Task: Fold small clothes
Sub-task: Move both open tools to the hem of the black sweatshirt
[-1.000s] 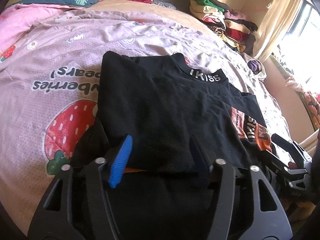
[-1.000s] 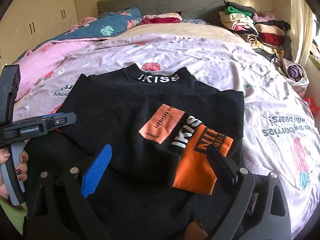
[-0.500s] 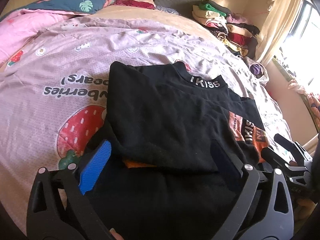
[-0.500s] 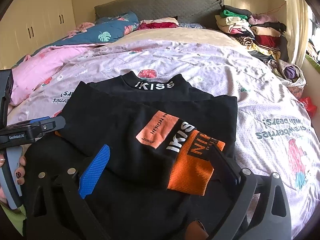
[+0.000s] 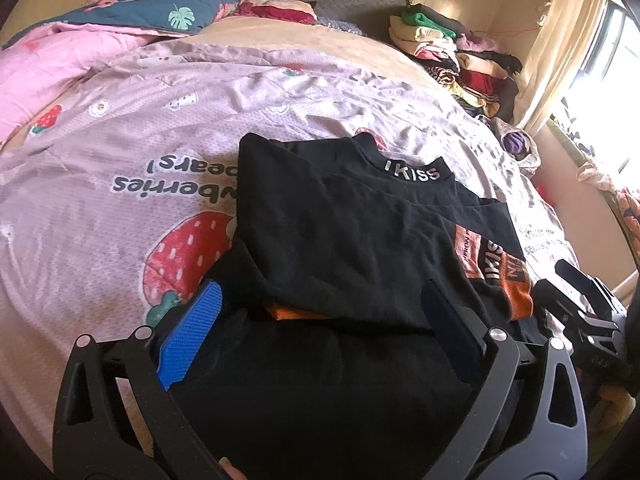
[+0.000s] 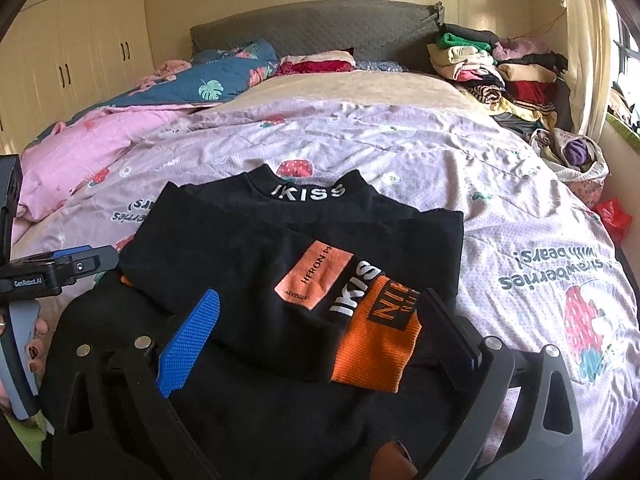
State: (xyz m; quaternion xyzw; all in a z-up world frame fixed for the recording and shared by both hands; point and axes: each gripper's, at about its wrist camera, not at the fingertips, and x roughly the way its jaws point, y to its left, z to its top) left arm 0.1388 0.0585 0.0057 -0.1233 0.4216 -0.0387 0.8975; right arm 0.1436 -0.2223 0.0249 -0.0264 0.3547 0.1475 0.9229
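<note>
A black sweater (image 5: 340,240) with a white-lettered collar lies on the bed, both sleeves folded across the chest. It also shows in the right wrist view (image 6: 280,248), where the top sleeve ends in an orange cuff (image 6: 376,344). My left gripper (image 5: 320,320) is open and empty, above the sweater's lower left part. My right gripper (image 6: 320,320) is open and empty, above the lower right part near the cuff. The right gripper also shows at the right edge of the left wrist view (image 5: 580,308). The left gripper also shows at the left edge of the right wrist view (image 6: 52,268).
The sweater lies on a pink strawberry-print sheet (image 5: 120,160). A pile of folded clothes (image 6: 500,72) stands at the bed's far right corner. A blue floral quilt (image 6: 224,76) and a pink blanket (image 6: 92,144) lie at the far left. The grey headboard (image 6: 320,28) is behind.
My left gripper has opened and let go of the sweater. Both grippers have drawn back towards the sweater's hem. The sweater has not moved.
</note>
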